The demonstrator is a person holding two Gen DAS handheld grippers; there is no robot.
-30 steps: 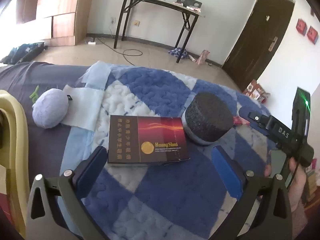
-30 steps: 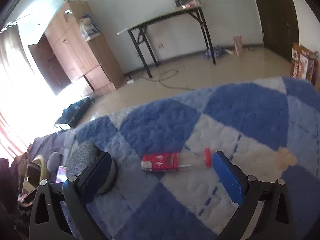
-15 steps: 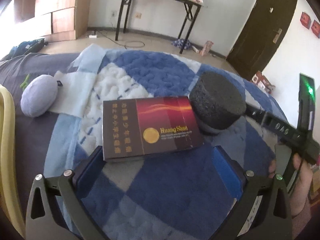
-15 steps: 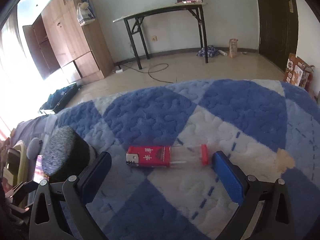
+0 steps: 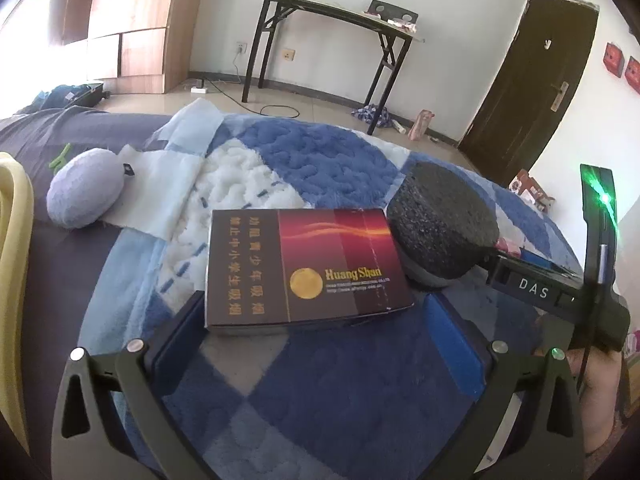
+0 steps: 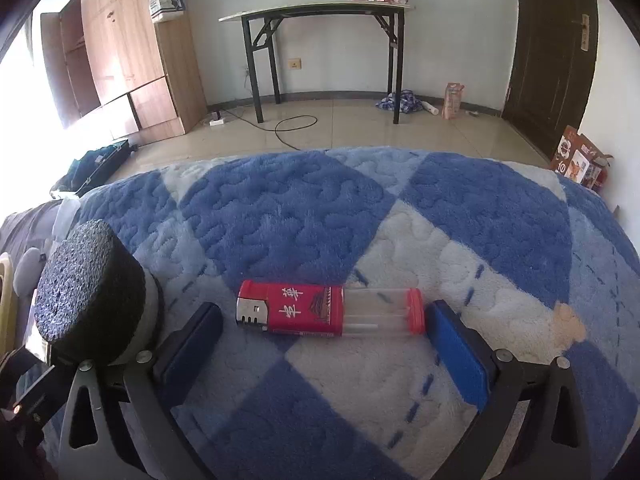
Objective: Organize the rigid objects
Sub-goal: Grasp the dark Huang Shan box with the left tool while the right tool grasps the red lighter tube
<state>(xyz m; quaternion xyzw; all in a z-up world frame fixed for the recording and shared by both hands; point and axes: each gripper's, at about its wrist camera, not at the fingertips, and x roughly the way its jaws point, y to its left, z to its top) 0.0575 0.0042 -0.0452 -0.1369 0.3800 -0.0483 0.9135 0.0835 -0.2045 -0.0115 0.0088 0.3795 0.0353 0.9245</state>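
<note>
**Both grippers set around targets, neither closed**

Dark red carton (image 5: 304,268) flat on blue-and-white blanket (image 5: 320,380), touching black foam cylinder (image 5: 440,224) on its right. Left gripper (image 5: 316,332) spread wide, near edge of carton lying between the pads, no contact visible. Red-and-clear lighter case (image 6: 332,310) lying crosswise on same blanket, between pads of right gripper (image 6: 324,340), likewise apart and not touching.

Step judged: pre-grasp on both sides. Next move calls for easing forward, then closing squarely across carton's short sides; cylinder close alongside, may get nudged. Lavender plush ball (image 5: 84,194) well apart, left.
</note>
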